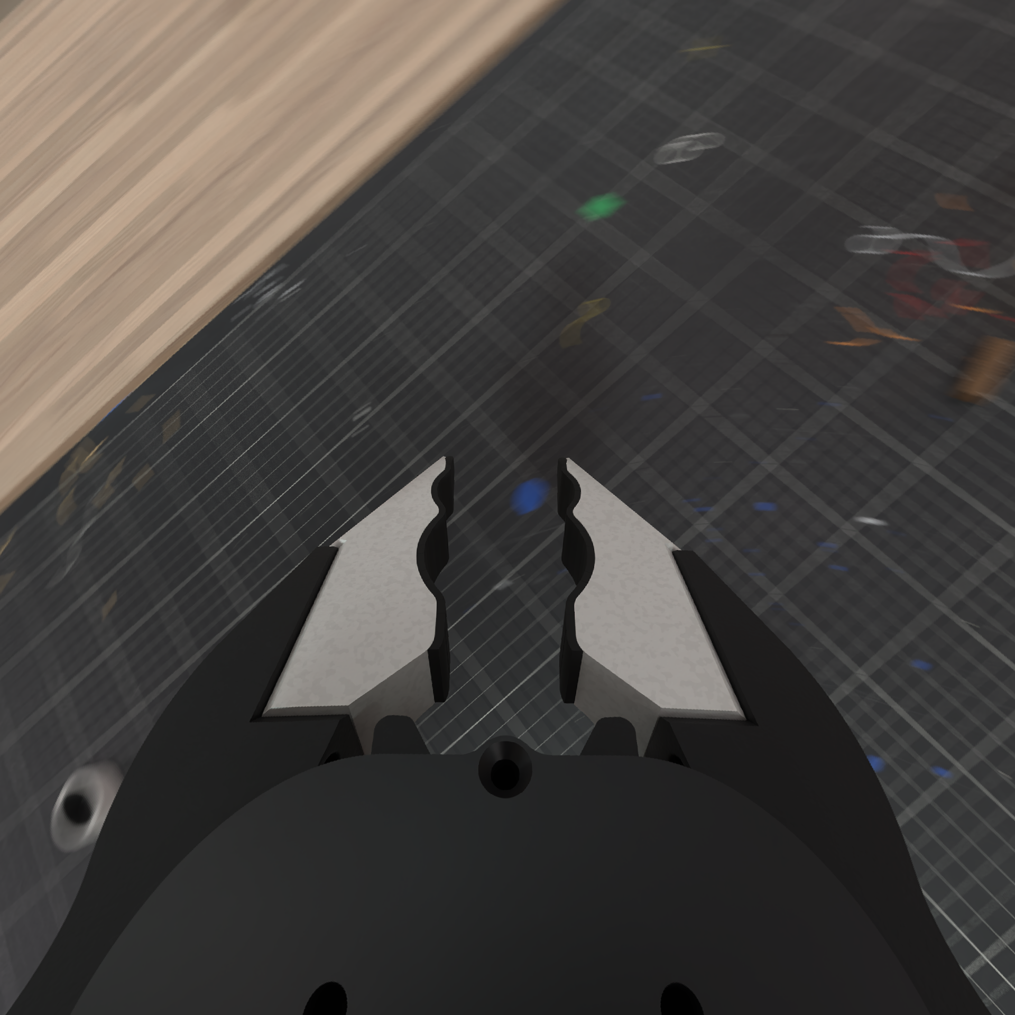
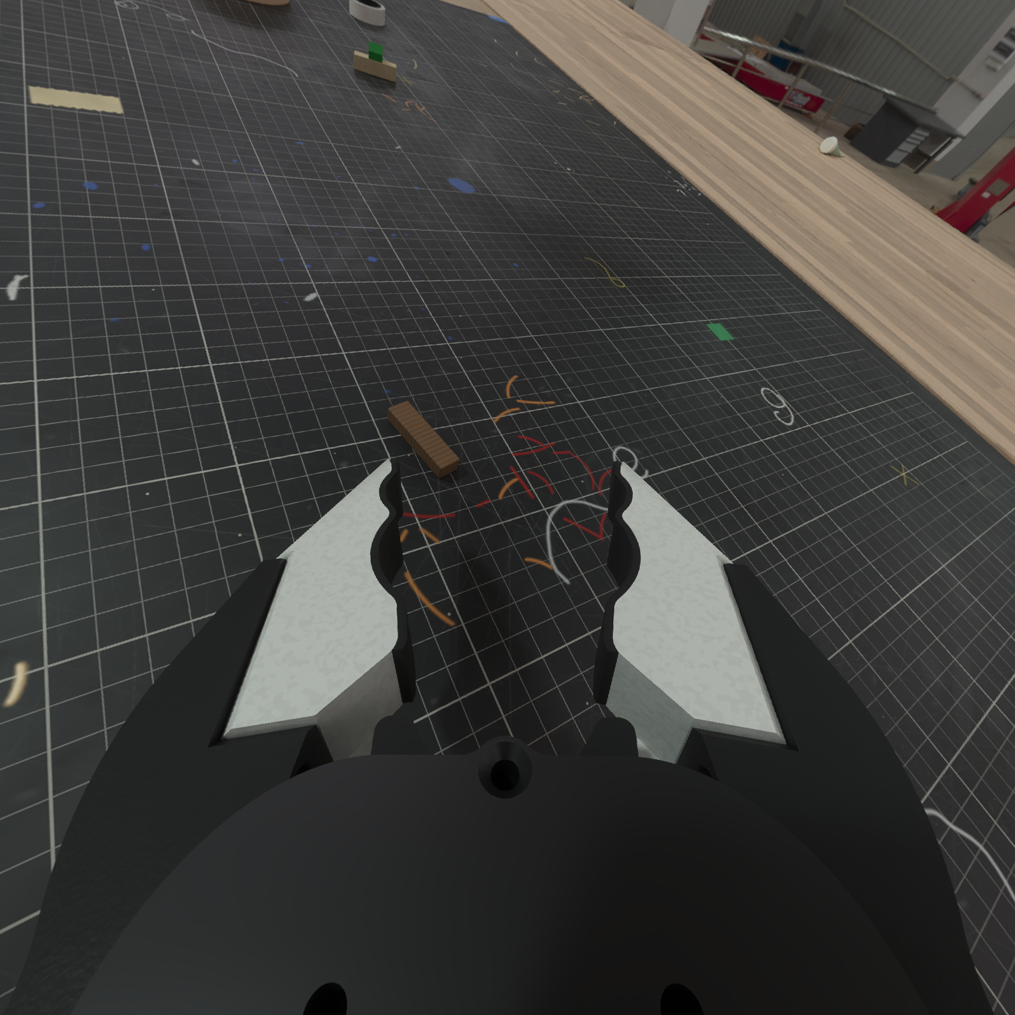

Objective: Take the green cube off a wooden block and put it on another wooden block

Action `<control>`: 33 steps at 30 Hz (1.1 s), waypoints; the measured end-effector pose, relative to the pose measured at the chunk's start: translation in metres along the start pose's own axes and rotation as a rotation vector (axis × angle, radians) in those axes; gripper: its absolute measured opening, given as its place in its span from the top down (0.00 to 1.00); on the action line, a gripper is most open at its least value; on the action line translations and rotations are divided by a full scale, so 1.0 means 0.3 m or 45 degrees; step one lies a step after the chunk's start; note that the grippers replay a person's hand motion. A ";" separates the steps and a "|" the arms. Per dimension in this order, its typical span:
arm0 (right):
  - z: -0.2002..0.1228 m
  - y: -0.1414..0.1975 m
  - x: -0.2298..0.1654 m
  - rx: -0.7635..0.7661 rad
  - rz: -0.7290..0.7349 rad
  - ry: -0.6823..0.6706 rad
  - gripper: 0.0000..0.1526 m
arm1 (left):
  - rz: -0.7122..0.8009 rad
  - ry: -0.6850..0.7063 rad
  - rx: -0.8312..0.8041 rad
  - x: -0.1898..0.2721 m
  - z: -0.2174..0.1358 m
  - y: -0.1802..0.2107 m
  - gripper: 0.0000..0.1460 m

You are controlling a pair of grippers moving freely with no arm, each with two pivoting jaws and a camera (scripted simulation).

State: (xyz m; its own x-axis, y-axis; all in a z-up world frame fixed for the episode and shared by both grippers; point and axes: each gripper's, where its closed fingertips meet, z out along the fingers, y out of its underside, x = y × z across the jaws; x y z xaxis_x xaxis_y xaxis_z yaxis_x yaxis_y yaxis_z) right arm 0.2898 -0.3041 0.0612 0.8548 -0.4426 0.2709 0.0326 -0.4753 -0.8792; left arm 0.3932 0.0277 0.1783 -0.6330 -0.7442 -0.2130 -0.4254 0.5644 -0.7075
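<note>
In the right wrist view, the green cube (image 2: 375,50) sits on a light wooden block (image 2: 375,68) far ahead on the black grid mat. A darker brown wooden block (image 2: 423,439) lies flat just beyond my right gripper (image 2: 503,471), a little left of its centre line. The right gripper is wide open, empty and low over the mat. The left wrist view is motion-blurred. My left gripper (image 1: 506,467) has its jaws a narrow gap apart with nothing between them. The brown block (image 1: 983,373) shows as a blur at the right edge. The cube is not in this view.
The bare wooden tabletop (image 2: 769,181) borders the mat on the right; it also shows in the left wrist view (image 1: 165,192), upper left. A flat green patch (image 2: 719,332) (image 1: 601,207), a beige strip (image 2: 76,100) and a white ring (image 2: 368,11) lie on the mat.
</note>
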 end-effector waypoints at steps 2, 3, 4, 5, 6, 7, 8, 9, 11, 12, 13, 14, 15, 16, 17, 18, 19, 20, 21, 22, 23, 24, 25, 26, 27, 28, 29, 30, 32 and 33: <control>0.000 0.000 0.000 0.002 -0.002 -0.001 0.50 | -0.198 -0.186 -0.096 -0.251 -0.046 0.112 0.72; 0.000 0.000 -0.001 0.003 -0.003 -0.003 0.51 | -0.287 -0.227 -0.161 -0.346 -0.048 0.189 0.72; 0.001 0.001 -0.002 0.001 -0.003 -0.005 0.51 | -0.370 -0.219 -0.241 -0.417 -0.039 0.277 0.71; 0.002 0.003 -0.003 -0.001 -0.004 -0.005 0.53 | -0.442 -0.214 -0.325 -0.469 -0.024 0.364 0.71; 0.003 0.005 -0.003 -0.004 -0.005 -0.004 0.54 | -0.484 -0.222 -0.399 -0.504 -0.005 0.444 0.71; 0.003 0.007 -0.002 -0.008 -0.005 -0.001 0.56 | -0.504 -0.205 -0.466 -0.517 0.018 0.516 0.71; 0.004 0.009 -0.001 -0.011 -0.004 0.002 0.57 | -0.508 -0.198 -0.530 -0.522 0.039 0.576 0.71; 0.004 0.009 0.000 -0.011 -0.002 0.006 0.59 | -0.497 -0.200 -0.583 -0.522 0.058 0.622 0.71; 0.007 0.011 0.002 -0.009 0.009 0.009 0.63 | -0.486 -0.200 -0.646 -0.518 0.088 0.684 0.71; 0.009 0.012 0.002 -0.009 0.016 0.008 0.65 | -0.490 -0.204 -0.664 -0.519 0.098 0.703 0.71; 0.012 0.015 0.002 -0.012 0.021 0.006 0.66 | -0.497 -0.212 -0.680 -0.523 0.106 0.719 0.71; 0.014 0.017 0.001 -0.018 0.024 0.003 0.66 | -0.494 -0.217 -0.695 -0.525 0.113 0.730 0.71; 0.015 0.016 0.002 -0.016 0.025 0.004 0.67 | -0.486 -0.211 -0.707 -0.524 0.119 0.736 0.71; 0.015 0.014 0.003 -0.009 0.027 0.006 0.67 | -0.479 -0.206 -0.724 -0.524 0.125 0.742 0.71; 0.014 0.013 0.004 -0.004 0.031 0.007 0.67 | -0.471 -0.208 -0.739 -0.526 0.131 0.746 0.71; 0.013 0.012 0.006 -0.002 0.036 0.008 0.67 | -0.466 -0.210 -0.749 -0.528 0.138 0.749 0.71; 0.012 0.011 0.008 0.002 0.040 0.009 0.67 | -0.470 -0.201 -0.756 -0.527 0.146 0.752 0.72; 0.011 0.011 0.009 0.005 0.043 0.010 0.67 | -0.479 -0.195 -0.770 -0.527 0.152 0.758 0.73; 0.011 0.010 0.010 0.006 0.045 0.011 0.68 | -0.480 -0.197 -0.790 -0.529 0.157 0.765 0.75; 0.011 0.010 0.010 0.006 0.046 0.012 0.68 | -0.474 -0.197 -0.808 -0.530 0.161 0.770 0.78; 0.010 0.010 0.010 0.006 0.045 0.012 0.68 | -0.467 -0.195 -0.813 -0.531 0.163 0.771 0.81; 0.010 0.010 0.010 0.007 0.045 0.012 0.68 | -0.459 -0.193 -0.822 -0.531 0.162 0.773 0.84; 0.010 0.010 0.010 0.007 0.045 0.012 0.68 | -0.444 -0.190 -0.831 -0.531 0.160 0.773 0.87; 0.009 0.010 0.010 0.007 0.045 0.012 0.68 | -0.426 -0.191 -0.837 -0.532 0.157 0.772 0.91; 0.009 0.010 0.011 0.008 0.045 0.012 0.68 | -0.414 -0.199 -0.833 -0.532 0.151 0.767 0.92; 0.008 0.010 0.011 0.009 0.045 0.012 0.68 | -0.404 -0.206 -0.825 -0.531 0.141 0.757 0.92; 0.008 0.010 0.011 0.010 0.044 0.013 0.68 | -0.396 -0.215 -0.805 -0.531 0.128 0.740 0.92; 0.007 0.010 0.012 0.010 0.042 0.014 0.68 | -0.393 -0.224 -0.769 -0.530 0.112 0.716 0.92; 0.006 0.010 0.011 0.011 0.040 0.014 0.68 | -0.378 -0.262 -0.681 -0.532 0.063 0.650 0.92; 0.006 0.009 0.011 0.012 0.039 0.013 0.68 | -0.358 -0.288 -0.624 -0.528 0.033 0.602 0.92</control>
State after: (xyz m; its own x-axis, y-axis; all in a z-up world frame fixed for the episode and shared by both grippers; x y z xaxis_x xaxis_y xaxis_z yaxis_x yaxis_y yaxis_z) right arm 0.2937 -0.3055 0.0589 0.8502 -0.4645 0.2477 0.0114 -0.4542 -0.8908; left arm 0.4230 0.2439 0.0775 -0.3228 -0.9159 -0.2388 -0.8386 0.3937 -0.3766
